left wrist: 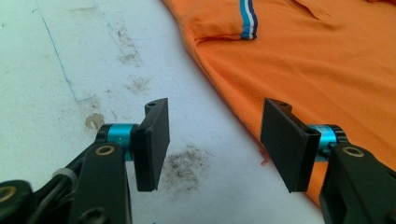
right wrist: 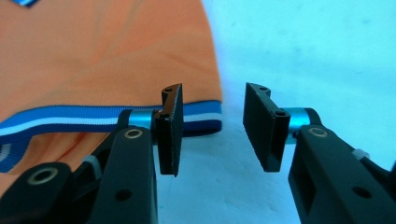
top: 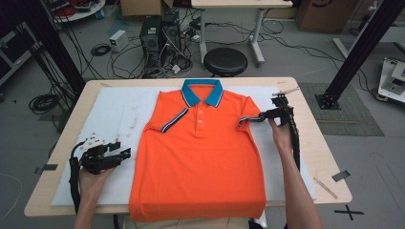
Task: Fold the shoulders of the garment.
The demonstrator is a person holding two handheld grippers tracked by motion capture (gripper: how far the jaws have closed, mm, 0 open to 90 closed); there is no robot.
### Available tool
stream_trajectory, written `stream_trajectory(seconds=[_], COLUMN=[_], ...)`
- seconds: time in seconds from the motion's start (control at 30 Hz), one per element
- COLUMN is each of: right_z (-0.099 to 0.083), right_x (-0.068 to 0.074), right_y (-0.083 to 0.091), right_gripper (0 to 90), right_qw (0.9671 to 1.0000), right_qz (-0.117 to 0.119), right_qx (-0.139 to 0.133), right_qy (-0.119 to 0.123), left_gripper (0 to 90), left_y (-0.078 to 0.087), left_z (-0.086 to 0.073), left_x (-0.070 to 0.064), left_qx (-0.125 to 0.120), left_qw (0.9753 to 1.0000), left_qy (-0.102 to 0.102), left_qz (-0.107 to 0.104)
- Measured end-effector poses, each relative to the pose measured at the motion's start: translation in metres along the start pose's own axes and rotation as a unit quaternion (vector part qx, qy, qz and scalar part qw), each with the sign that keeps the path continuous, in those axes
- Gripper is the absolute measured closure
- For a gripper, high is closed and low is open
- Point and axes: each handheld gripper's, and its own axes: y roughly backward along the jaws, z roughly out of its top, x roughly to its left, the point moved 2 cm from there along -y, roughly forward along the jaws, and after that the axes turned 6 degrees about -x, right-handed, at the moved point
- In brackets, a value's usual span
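Your orange polo shirt (top: 200, 157) lies flat, front up, on the white sheet (top: 114, 114) that covers the table (top: 325, 152). Its long axis runs from you away: blue collar (top: 202, 91) at the far end, hem at the near table edge. Your right gripper (top: 267, 115) sits at the shirt's striped sleeve cuff (right wrist: 93, 119), jaws spread, gripping nothing. Your left gripper (top: 125, 153) hovers just beside the shirt's left side edge, jaws spread wide and empty

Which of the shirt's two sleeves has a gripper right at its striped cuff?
The sleeve on the person's right: the open right gripper sits at its striped cuff. The other sleeve lies untouched, with the left gripper down by the shirt's side edge.
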Motion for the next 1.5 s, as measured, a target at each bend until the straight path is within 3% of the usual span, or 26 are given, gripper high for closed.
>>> stream_trajectory(seconds=[0.07, 0.13, 0.23, 0.27, 0.37, 0.4, 0.5, 0.53, 0.57, 0.6, 0.63, 0.67, 0.7, 0.73, 0.8, 0.83, 0.87, 0.9, 0.93, 1.1, 1.13, 1.17, 1.27, 1.37, 1.4, 1.5], right_z=[0.0, -0.001, 0.001, 0.006, 0.012, 0.019, 0.027, 0.036, 0.036, 0.044, 0.044, 0.05, 0.05, 0.055, 0.057, 0.058, 0.058, 0.058, 0.054, 0.032, 0.018, 0.018, -0.004, -0.015, -0.025, -0.032], right_x=[0.001, 0.007, 0.012, 0.018, 0.026, 0.036, 0.048, 0.061, 0.061, 0.076, 0.076, 0.093, 0.093, 0.105, 0.109, 0.111, 0.115, 0.115, 0.116, 0.116, 0.111, 0.111, 0.093, 0.087, 0.083, 0.08], right_y=[-0.003, -0.012, -0.012, -0.008, -0.003, -0.001, -0.001, -0.003, -0.003, -0.005, -0.005, -0.009, -0.009, -0.012, -0.012, -0.012, -0.01, -0.01, -0.007, -0.006, -0.005, -0.005, 0.007, 0.013, 0.013, 0.01], right_gripper=[62.7, 81.0, 86.7, 87.3, 87.3, 87.2, 87.2, 87.1, 87.1, 86.9, 86.9, 83.1, 83.1, 69.7, 65.1, 58.8, 56.0, 56.0, 54.9, 56.5, 58.0, 58.0, 62.3, 64.3, 65.3, 68.5], right_qw=[1.0, 0.9994, 0.9992, 0.9994, 0.9992, 0.9981, 0.997, 0.9954, 0.9954, 0.9919, 0.9919, 0.9895, 0.9895, 0.9869, 0.9861, 0.9872, 0.9906, 0.9906, 0.9914, 0.9894, 0.9893, 0.9893, 0.9924, 0.992, 0.9913, 0.9902], right_qz=[0.001, -0.003, -0.007, 0.013, 0.026, 0.049, 0.066, 0.081, 0.081, 0.114, 0.114, 0.127, 0.127, 0.148, 0.154, 0.146, 0.109, 0.109, 0.091, 0.081, 0.061, 0.061, 0.041, 0.035, 0.037, 0.032], right_qx=[0.006, 0.023, 0.018, 0.008, -0.012, -0.026, -0.031, -0.034, -0.034, -0.042, -0.042, -0.045, -0.045, -0.044, -0.043, -0.044, -0.038, -0.038, -0.021, 0.01, 0.019, 0.019, 0.01, 0.006, 0.018, 0.026], right_qy=[0.004, 0.026, 0.034, 0.032, 0.029, 0.026, 0.028, 0.038, 0.038, 0.038, 0.038, 0.051, 0.051, 0.049, 0.047, 0.048, 0.073, 0.073, 0.092, 0.12, 0.131, 0.131, 0.116, 0.121, 0.125, 0.134], left_gripper=[42.6, 42.6, 42.6, 42.6, 42.6, 42.6, 42.6, 42.6, 42.6, 42.6, 42.6, 42.6, 42.6, 42.6, 42.5, 42.5, 42.6, 42.6, 42.5, 42.5, 42.6, 42.6, 42.5, 42.5, 42.5, 42.6], left_y=[0.0, 0.0, 0.0, 0.0, -0.001, -0.001, -0.001, 0.0, 0.0, 0.0, 0.001, 0.0, 0.0, 0.0, 0.0, 0.0, 0.0, 0.0, 0.0, -0.001, 0.0, 0.0, -0.001, -0.001, -0.001, -0.001], left_z=[0.0, 0.0, 0.0, 0.0, 0.0, 0.0, 0.0, 0.0, 0.0, 0.0, 0.0, 0.0, 0.0, 0.0, 0.0, 0.0, 0.0, 0.0, 0.0, 0.0, 0.0, 0.0, 0.0, 0.0, 0.0, 0.0], left_x=[0.0, 0.001, 0.0, 0.0, 0.0, 0.0, 0.0, 0.0, 0.0, 0.0, 0.0, 0.0, 0.0, 0.0, 0.0, 0.0, 0.0, 0.0, 0.0, -0.001, -0.001, -0.001, -0.001, -0.001, -0.001, -0.001], left_qx=[0.0, -0.002, -0.002, -0.001, 0.001, 0.002, 0.001, -0.001, -0.001, -0.003, -0.003, -0.002, -0.001, 0.0, 0.0, 0.0, 0.001, 0.001, 0.001, 0.003, 0.003, 0.003, 0.003, 0.003, 0.003, 0.003], left_qw=[1.0, 1.0, 1.0, 1.0, 1.0, 1.0, 1.0, 1.0, 1.0, 1.0, 1.0, 1.0, 1.0, 1.0, 1.0, 1.0, 1.0, 1.0, 1.0, 1.0, 1.0, 1.0, 1.0, 1.0, 1.0, 1.0], left_qy=[0.0, 0.001, 0.002, 0.001, -0.001, -0.001, 0.0, 0.001, 0.001, 0.002, 0.002, 0.003, 0.002, 0.0, -0.002, -0.002, -0.003, -0.003, -0.003, -0.004, -0.003, -0.003, -0.003, -0.002, -0.002, -0.003], left_qz=[0.0, 0.002, 0.002, 0.002, 0.001, 0.0, 0.0, 0.001, 0.001, 0.001, 0.0, 0.0, -0.001, -0.002, -0.001, 0.0, 0.0, 0.0, 0.0, -0.001, -0.001, -0.001, 0.001, 0.001, 0.002, 0.002])
